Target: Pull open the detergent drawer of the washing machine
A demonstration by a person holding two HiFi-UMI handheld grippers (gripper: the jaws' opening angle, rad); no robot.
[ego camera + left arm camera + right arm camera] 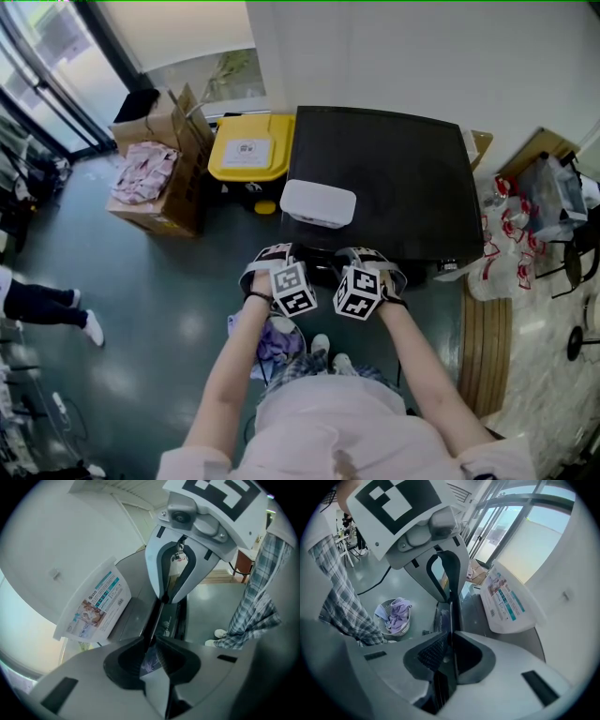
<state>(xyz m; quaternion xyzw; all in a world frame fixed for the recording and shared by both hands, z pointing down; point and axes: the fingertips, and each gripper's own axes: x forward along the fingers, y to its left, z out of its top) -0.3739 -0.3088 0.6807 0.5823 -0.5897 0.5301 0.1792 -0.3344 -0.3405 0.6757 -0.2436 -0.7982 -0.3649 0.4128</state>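
black-topped washing machine sits centre frame in the head view, with a white detergent pack lying on its surface near the front edge. both grippers are side by side at that front edge, just below the pack, marker cubes close together. left gripper: jaws nearly together, clamped on a thin dark drawer lip running up the middle of its view. right gripper: same, jaws pinched on that lip, close beside the other grip. i take the lip for the detergent drawer's front. the head view hides it under the cubes, so can't tell if it's out at all. step in hand looks like grip made, pull not yet begun. to do it well: draw both hands back together, straight toward the body along the drawer's slide, no twisting or lifting. the lip is thin, so the pads could slip. steady squeeze, slow at first in case it sticks. laundry basket is on the floor below, probably out of the pull line.
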